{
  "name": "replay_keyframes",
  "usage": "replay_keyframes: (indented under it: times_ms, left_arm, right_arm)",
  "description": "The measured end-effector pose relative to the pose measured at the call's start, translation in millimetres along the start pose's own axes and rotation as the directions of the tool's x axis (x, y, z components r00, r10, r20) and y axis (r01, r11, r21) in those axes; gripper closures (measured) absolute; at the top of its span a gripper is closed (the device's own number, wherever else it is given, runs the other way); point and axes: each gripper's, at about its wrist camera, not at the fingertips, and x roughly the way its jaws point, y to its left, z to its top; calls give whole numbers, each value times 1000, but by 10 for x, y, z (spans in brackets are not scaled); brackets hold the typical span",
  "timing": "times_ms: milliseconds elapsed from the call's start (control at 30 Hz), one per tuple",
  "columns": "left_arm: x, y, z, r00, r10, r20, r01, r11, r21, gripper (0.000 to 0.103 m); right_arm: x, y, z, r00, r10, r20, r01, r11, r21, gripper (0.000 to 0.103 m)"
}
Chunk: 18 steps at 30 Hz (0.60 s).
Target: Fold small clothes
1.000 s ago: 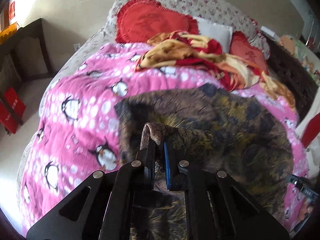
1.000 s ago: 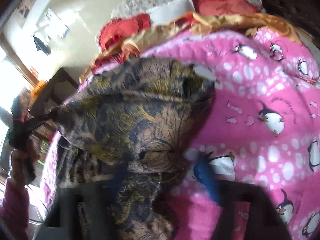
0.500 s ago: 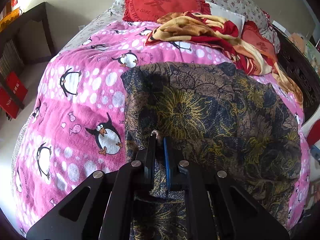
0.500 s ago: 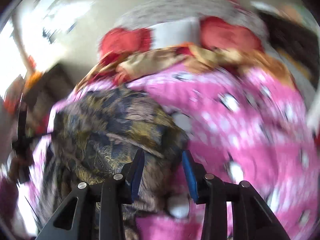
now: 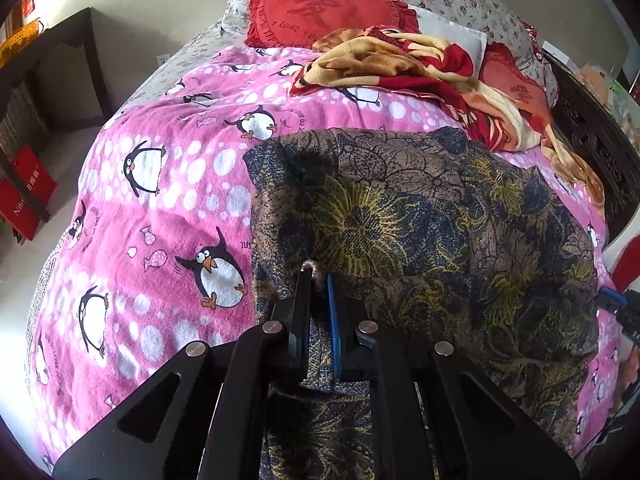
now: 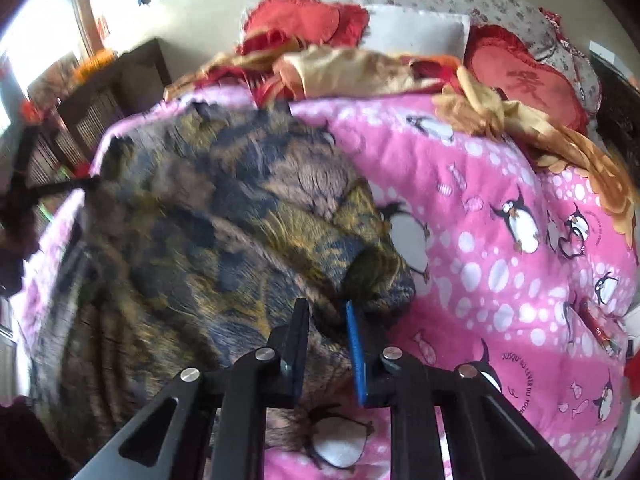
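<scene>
A brown, blue and yellow flower-patterned garment (image 5: 420, 216) lies spread on the pink penguin blanket (image 5: 160, 184); it also shows in the right wrist view (image 6: 224, 224). My left gripper (image 5: 318, 280) is shut on a pinch of the garment's near left edge, low over the bed. My right gripper (image 6: 326, 308) has its jaws closing around the garment's near right edge, with cloth between them and a narrow gap still showing. The right gripper's tip shows at the right edge of the left wrist view (image 5: 614, 300).
A crumpled red and yellow blanket (image 5: 408, 64) and red heart cushions (image 5: 320, 12) lie at the head of the bed. A dark shelf unit (image 5: 60, 72) and red boxes (image 5: 24, 196) stand left of the bed. A dark carved bedside (image 5: 600, 152) runs along the right.
My left gripper has lowered the held edge toward the bed and the garment now lies flatter. My right gripper has swung back to the garment's right edge and narrowed its jaws around the cloth.
</scene>
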Motion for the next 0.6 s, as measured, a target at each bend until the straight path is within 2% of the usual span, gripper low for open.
replay_keyframes:
  times_ms: [67, 167, 233, 267, 300, 433, 467, 533, 600]
  left_arm:
    - [-1, 0, -2, 1000, 3, -1, -3, 1000, 0, 96]
    - [-18, 13, -8, 1000, 2, 1, -2, 1000, -3, 96]
    - [-13, 10, -12, 1000, 2, -2, -2, 1000, -1, 96]
    - [-26, 21, -10, 1000, 1, -4, -1, 1000, 0, 96]
    - [-30, 17, -11, 1000, -1, -3, 1, 1000, 0, 96]
    - [-174, 54, 52, 999, -3, 42, 3, 1000, 4, 96]
    - [-194, 68, 75, 999, -5, 54, 6, 1000, -4, 96]
    - [-190, 90, 111, 998, -17, 53, 18, 1000, -21, 96]
    - [-192, 88, 118, 998, -22, 53, 23, 999, -27, 96]
  right_arm:
    - [-5, -6, 86, 1000, -6, 0, 6, 1000, 6, 69]
    - [121, 48, 120, 998, -10, -54, 9, 999, -33, 69]
    - [232, 46, 111, 996, -62, -61, 59, 997, -45, 81]
    - [237, 24, 102, 997, -52, -55, 51, 998, -23, 94]
    - [190, -17, 120, 999, -23, -30, 24, 999, 28, 99]
    - [-225, -101, 260, 992, 38, 121, -49, 995, 88, 102]
    - [-301, -118, 308, 989, 29, 148, -42, 995, 91, 103]
    - [-330, -132, 399, 988, -13, 156, 0, 997, 80, 103]
    - [-285, -131, 449, 991, -13, 135, 4, 998, 65, 103]
